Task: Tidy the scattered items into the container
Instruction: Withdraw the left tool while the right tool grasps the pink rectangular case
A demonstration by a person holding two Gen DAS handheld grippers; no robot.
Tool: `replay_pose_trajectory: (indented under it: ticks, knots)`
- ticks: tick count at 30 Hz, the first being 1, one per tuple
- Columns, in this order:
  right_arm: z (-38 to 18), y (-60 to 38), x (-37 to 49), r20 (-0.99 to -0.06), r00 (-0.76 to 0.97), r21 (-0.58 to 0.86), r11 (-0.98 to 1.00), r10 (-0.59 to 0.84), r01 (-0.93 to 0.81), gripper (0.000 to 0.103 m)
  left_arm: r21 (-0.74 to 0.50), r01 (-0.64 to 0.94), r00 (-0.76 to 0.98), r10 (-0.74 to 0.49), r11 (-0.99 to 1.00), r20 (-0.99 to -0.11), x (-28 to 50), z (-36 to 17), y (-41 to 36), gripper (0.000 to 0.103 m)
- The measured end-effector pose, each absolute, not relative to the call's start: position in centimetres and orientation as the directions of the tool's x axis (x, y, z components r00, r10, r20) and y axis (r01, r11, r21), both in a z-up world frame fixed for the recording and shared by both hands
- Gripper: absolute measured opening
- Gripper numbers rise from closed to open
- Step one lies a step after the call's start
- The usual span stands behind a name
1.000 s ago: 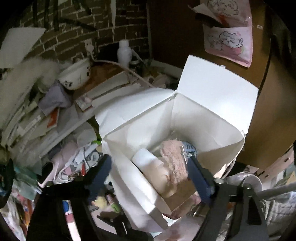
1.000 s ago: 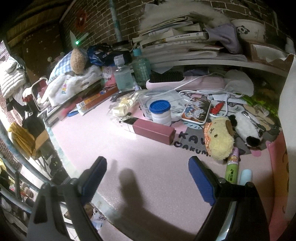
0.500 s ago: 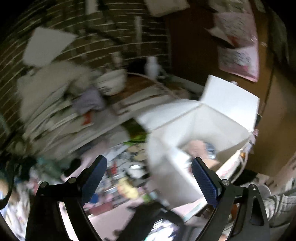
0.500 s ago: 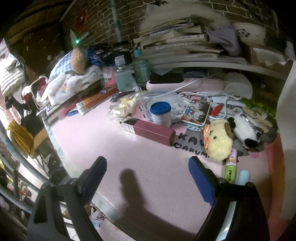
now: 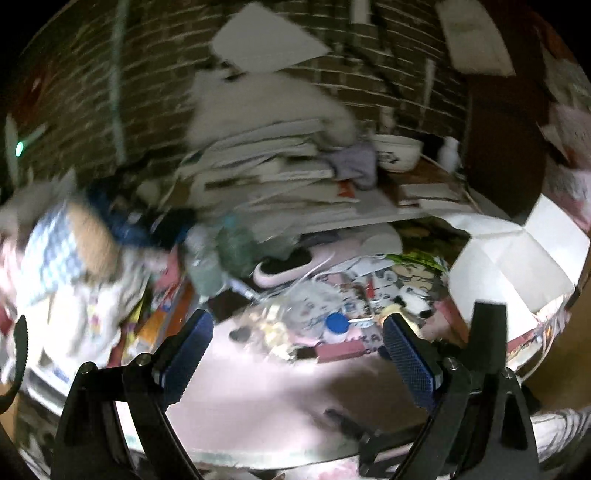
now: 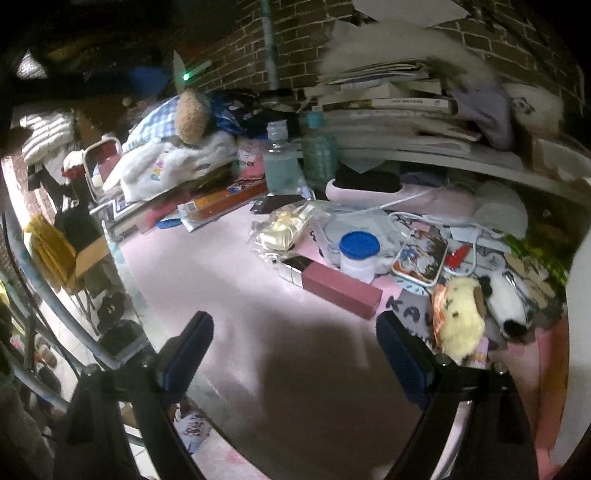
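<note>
Both grippers, left gripper (image 5: 297, 354) and right gripper (image 6: 293, 354), hang spread wide and empty over the pink table (image 6: 229, 295). Just beyond lie one long pink box (image 6: 338, 288), one blue-lidded jar (image 6: 359, 254), two plush toys, yellow (image 6: 460, 317) and black-and-white (image 6: 506, 299), beside letters "KA". Farther back stand two bottles (image 6: 280, 162). The white container (image 5: 517, 266) sits at the table's right, flaps open.

Dark brick wall (image 6: 491, 33) at twelve o'clock, white paper sheet (image 5: 267, 38) pinned to it. White shelf (image 6: 480, 162) at two o'clock bearing stacked books (image 6: 388, 99). Pink desk surface (image 6: 229, 295) at centre, brightly lit. Green indicator light (image 6: 185, 76) at eleven o'clock.
</note>
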State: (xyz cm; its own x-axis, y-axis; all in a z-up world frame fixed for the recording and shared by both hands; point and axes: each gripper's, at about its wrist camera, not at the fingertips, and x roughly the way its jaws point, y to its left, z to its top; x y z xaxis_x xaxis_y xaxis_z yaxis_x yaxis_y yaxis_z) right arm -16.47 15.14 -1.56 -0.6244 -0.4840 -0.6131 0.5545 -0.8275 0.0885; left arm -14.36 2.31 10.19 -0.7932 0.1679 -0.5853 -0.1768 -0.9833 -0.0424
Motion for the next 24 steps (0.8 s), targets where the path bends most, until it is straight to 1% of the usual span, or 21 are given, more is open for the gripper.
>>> replay_pose_trajectory:
  ticks: [4, 8, 12, 16, 22, 24]
  knots:
    - [-1.2, 15.6, -17.6, -0.608, -0.628, 0.116, -0.837, -0.485, 0.535, 0.088, -0.087, -0.126, -0.791, 0.153, -0.988, -0.593, -14.1, 9.0, 0.3, 0.092]
    - [-1.0, 16.2, -19.2, -0.621, -0.621, 0.148, -0.849, -0.478, 0.507, 0.088, -0.130, -0.114, -0.787, 0.169, -0.985, -0.593, -13.8, 8.4, -0.9, 0.092]
    - [-1.5, 16.7, -20.8, -0.649, -0.580, 0.201, -0.846, -0.492, 0.493, 0.088, -0.128, -0.106, -0.789, 0.162, -0.986, -0.593, -13.7, 8.2, -1.4, 0.092]
    - [-1.9, 16.7, -21.7, -0.655, -0.514, 0.265, -0.805, -0.554, 0.530, 0.088, -0.116, -0.100, -0.789, 0.150, -0.988, -0.596, -13.6, 8.2, -1.8, 0.092]
    - [-2.3, 16.2, -22.6, -0.677, -0.487, 0.259, -0.798, -0.552, 0.544, 0.088, -0.130, -0.085, -0.786, 0.147, -0.988, -0.600, -13.7, 8.0, -2.4, 0.092]
    - [-2.3, 16.2, -22.5, -0.674, -0.473, 0.269, -0.785, -0.568, 0.559, 0.082, -0.125, -0.079, -0.783, 0.139, -0.989, -0.607, -13.9, 7.8, -2.3, 0.092]
